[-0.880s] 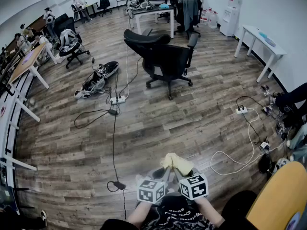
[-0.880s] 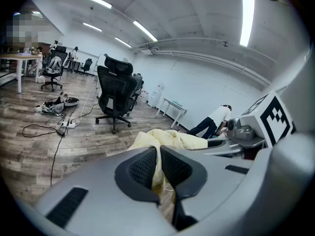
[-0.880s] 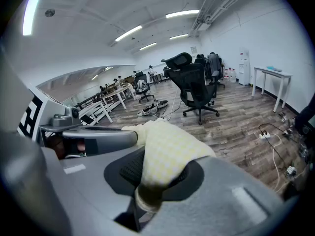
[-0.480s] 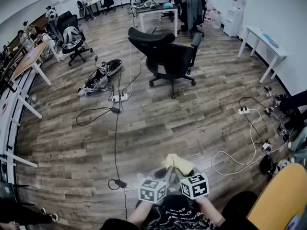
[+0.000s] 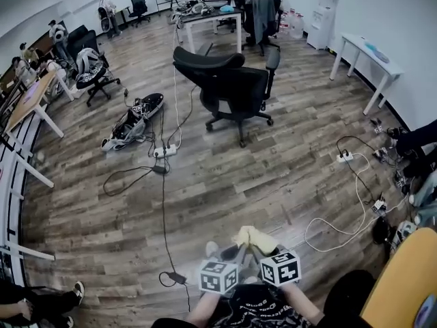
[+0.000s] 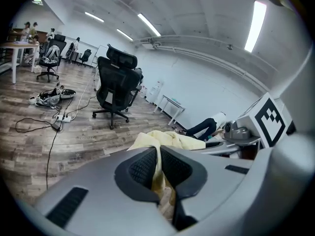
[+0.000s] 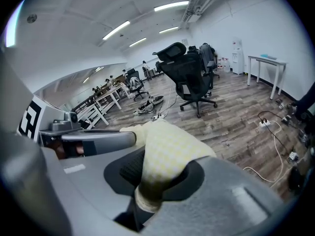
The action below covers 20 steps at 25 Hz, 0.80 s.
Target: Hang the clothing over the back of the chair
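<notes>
— Yellow clothing (image 5: 253,237)! Is it soft?
— I think so. Soft, light and floppy. Best to hold it by two edges, wide apart.
— Who has it?
— Left tool (image 6: 158,168) and right tool (image 7: 156,177) both pinch it, low by the person's lap. The chair (image 5: 231,82) is far off.
— Anything new?
— No. Same pinch as before, and the chair's still far.

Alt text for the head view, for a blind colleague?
The left hand-held gripper and right hand-held gripper, side by side at the bottom edge, both clamp a pale yellow cloth garment; a black swivel office chair stands far across the wood-plank floor.
</notes>
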Each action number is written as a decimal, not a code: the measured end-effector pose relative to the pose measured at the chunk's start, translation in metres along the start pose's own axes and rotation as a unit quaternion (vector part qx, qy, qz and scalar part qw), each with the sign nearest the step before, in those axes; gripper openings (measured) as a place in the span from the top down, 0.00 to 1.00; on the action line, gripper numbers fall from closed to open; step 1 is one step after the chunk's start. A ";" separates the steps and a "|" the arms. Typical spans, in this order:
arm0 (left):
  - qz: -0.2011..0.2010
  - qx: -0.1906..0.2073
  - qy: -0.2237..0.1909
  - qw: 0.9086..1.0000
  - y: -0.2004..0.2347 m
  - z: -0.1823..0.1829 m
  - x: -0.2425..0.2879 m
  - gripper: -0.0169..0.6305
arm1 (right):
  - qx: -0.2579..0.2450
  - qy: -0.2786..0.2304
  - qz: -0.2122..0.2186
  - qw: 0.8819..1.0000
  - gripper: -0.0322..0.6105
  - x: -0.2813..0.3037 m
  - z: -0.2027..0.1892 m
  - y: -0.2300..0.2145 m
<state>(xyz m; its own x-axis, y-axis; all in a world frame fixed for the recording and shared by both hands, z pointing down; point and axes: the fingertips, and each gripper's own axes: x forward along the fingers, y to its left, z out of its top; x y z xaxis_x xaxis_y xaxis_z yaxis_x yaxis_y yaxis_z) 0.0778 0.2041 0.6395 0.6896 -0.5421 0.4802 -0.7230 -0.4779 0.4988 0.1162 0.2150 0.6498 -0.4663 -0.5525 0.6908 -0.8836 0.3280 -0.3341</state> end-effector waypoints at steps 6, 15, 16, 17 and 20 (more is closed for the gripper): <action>-0.030 0.018 0.007 0.999 0.042 0.055 0.021 0.94 | 0.028 -0.025 -0.024 0.999 0.84 0.036 0.058 -0.007; -0.072 0.060 0.006 0.996 0.094 0.136 0.036 0.94 | 0.050 -0.076 -0.065 0.994 0.84 0.079 0.140 -0.004; -0.075 0.064 0.005 0.995 0.098 0.143 0.037 0.94 | 0.050 -0.079 -0.069 0.993 0.84 0.083 0.146 -0.003; -0.078 0.067 0.004 0.995 0.103 0.149 0.037 0.94 | 0.050 -0.081 -0.073 0.993 0.84 0.086 0.152 -0.002; -0.088 0.074 0.004 0.993 0.114 0.161 0.036 0.94 | 0.053 -0.087 -0.083 0.991 0.84 0.096 0.164 0.002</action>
<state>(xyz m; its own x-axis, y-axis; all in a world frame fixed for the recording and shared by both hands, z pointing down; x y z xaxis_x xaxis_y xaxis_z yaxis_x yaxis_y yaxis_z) 0.0138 0.0185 0.5972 0.8058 -0.4353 0.4015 -0.5888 -0.6614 0.4646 0.0624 0.0370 0.6104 -0.3063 -0.7191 0.6237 -0.9439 0.1444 -0.2971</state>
